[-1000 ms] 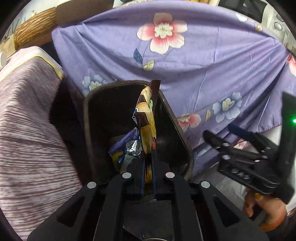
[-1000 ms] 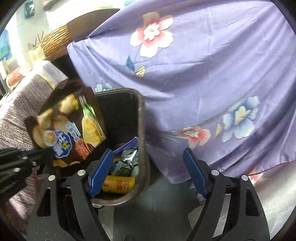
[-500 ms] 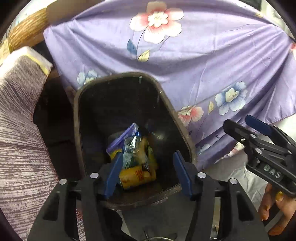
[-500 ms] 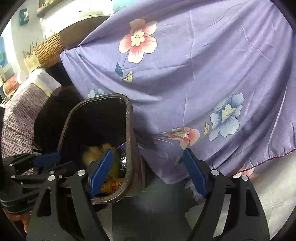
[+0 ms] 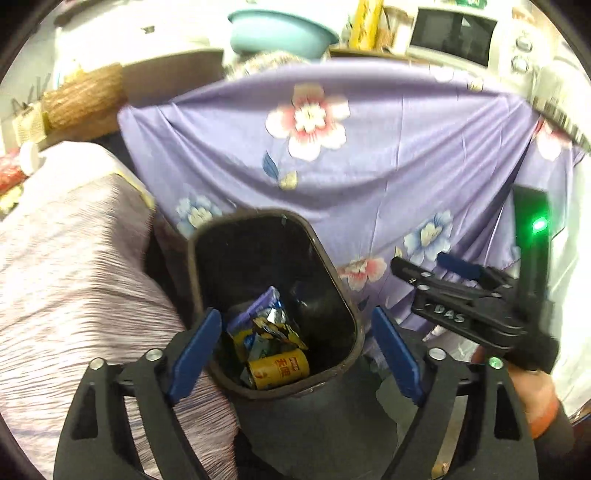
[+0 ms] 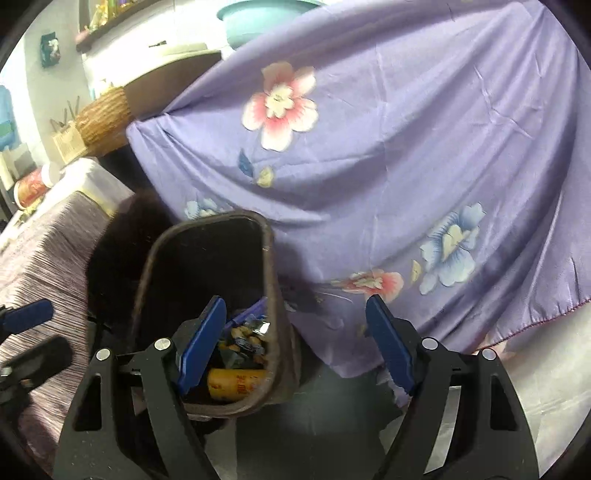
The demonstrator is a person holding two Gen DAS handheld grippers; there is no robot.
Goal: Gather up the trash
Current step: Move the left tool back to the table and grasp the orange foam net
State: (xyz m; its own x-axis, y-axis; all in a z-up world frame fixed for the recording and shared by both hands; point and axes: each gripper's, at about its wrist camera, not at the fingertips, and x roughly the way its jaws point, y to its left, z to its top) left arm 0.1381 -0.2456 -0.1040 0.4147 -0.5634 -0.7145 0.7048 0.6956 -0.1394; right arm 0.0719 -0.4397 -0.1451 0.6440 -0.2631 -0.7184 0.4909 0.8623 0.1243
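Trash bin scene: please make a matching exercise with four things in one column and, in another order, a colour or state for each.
Things:
1. can
2. cloth
3. basin
4. left gripper

Colours or states:
a. purple with flowers
b. empty, jaws wide apart
c. yellow, lying in the bin
d. pale teal, up on the counter

Pairs: 1-c, 2-a, 3-d, 4-b

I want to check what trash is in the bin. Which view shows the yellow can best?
The left wrist view: the yellow can lies unobstructed at the bin's bottom, label visible. In the right wrist view the can is partly hidden behind a gripper finger and the bin's rim.
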